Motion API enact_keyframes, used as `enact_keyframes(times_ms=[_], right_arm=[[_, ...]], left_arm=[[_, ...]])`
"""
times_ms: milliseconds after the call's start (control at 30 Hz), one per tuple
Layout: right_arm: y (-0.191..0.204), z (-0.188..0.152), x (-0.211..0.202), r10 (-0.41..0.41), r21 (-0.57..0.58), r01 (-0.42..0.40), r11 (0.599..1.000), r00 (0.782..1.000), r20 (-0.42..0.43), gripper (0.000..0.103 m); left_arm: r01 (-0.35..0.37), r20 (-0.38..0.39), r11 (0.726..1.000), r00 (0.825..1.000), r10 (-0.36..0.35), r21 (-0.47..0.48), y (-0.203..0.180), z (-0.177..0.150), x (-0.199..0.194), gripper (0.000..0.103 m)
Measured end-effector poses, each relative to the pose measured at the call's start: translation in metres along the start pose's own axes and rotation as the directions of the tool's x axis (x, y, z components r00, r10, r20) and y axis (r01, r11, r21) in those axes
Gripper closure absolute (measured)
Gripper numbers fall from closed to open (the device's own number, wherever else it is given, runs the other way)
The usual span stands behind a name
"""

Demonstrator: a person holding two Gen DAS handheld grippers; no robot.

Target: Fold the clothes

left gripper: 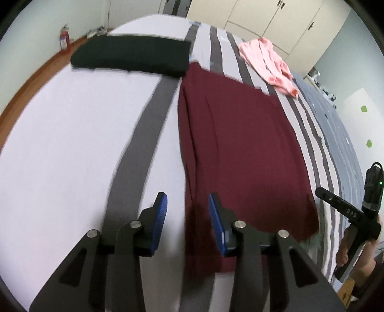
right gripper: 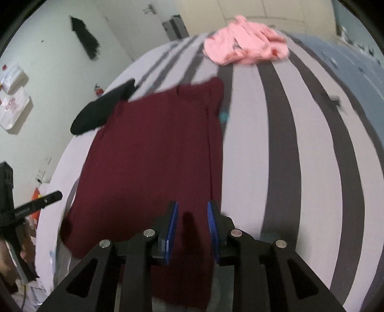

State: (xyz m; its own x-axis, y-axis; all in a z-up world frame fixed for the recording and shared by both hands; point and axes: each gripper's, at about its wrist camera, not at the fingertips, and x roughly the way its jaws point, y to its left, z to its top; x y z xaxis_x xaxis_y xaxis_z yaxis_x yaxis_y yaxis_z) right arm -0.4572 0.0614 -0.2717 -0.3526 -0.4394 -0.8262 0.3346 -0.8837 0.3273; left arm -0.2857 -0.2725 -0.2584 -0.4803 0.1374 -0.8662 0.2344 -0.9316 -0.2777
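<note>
A maroon garment (left gripper: pixel 240 148) lies flat on the striped bed, its sides folded in; the right wrist view shows it too (right gripper: pixel 153 153). My left gripper (left gripper: pixel 187 206) hovers open over the garment's near left edge, with nothing between its blue pads. My right gripper (right gripper: pixel 192 216) is open above the near right part of the maroon cloth, also holding nothing. A folded black garment (left gripper: pixel 132 56) rests at the far left of the bed. A crumpled pink garment (left gripper: pixel 268 64) lies at the far end, also in the right wrist view (right gripper: pixel 247 40).
The bed (left gripper: pixel 72 144) has a white cover with grey stripes and a grey-blue section on the right (right gripper: pixel 348 62). Wardrobe doors (left gripper: pixel 276 19) stand behind it. A red fire extinguisher (left gripper: pixel 64 38) stands on the wooden floor at the left wall. A hand holds the other gripper's handle (left gripper: pixel 352 216).
</note>
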Motion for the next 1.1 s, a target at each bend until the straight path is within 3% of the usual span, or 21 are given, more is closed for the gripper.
enact_keyframes(times_ms=[133, 233, 433, 600, 1000, 1100], right_arm=[[-0.007, -0.032, -0.007, -0.017, 0.048, 0.018, 0.999, 1.000, -0.019, 0.069], [-0.015, -0.051, -0.010, -0.015, 0.084, 0.017, 0.996, 1.000, -0.023, 0.069], [-0.017, -0.066, -0.008, 0.022, 0.100, -0.020, 0.995, 1.000, -0.014, 0.066], [-0.015, -0.067, -0.008, 0.069, 0.110, -0.068, 0.992, 0.998, -0.007, 0.064], [-0.014, -0.075, 0.005, 0.075, 0.048, -0.075, 0.996, 0.997, 0.000, 0.064], [-0.014, -0.075, 0.005, 0.077, 0.039, -0.077, 0.996, 0.997, -0.005, 0.064]], left_arm=[[-0.010, -0.028, 1.000, 1.000, 0.010, 0.027, -0.009, -0.031, 0.001, 0.069], [-0.016, -0.017, 0.999, 1.000, 0.017, 0.034, -0.011, -0.042, 0.005, 0.068], [0.042, -0.024, 0.995, 0.999, -0.044, -0.093, 0.006, -0.055, 0.011, 0.051], [0.048, -0.014, 0.995, 0.999, -0.050, -0.091, -0.001, -0.067, 0.006, 0.051], [-0.076, 0.001, 0.997, 0.997, 0.076, -0.002, -0.021, -0.066, 0.025, 0.050], [-0.077, -0.005, 0.997, 0.997, 0.077, 0.008, -0.027, -0.064, 0.028, 0.062]])
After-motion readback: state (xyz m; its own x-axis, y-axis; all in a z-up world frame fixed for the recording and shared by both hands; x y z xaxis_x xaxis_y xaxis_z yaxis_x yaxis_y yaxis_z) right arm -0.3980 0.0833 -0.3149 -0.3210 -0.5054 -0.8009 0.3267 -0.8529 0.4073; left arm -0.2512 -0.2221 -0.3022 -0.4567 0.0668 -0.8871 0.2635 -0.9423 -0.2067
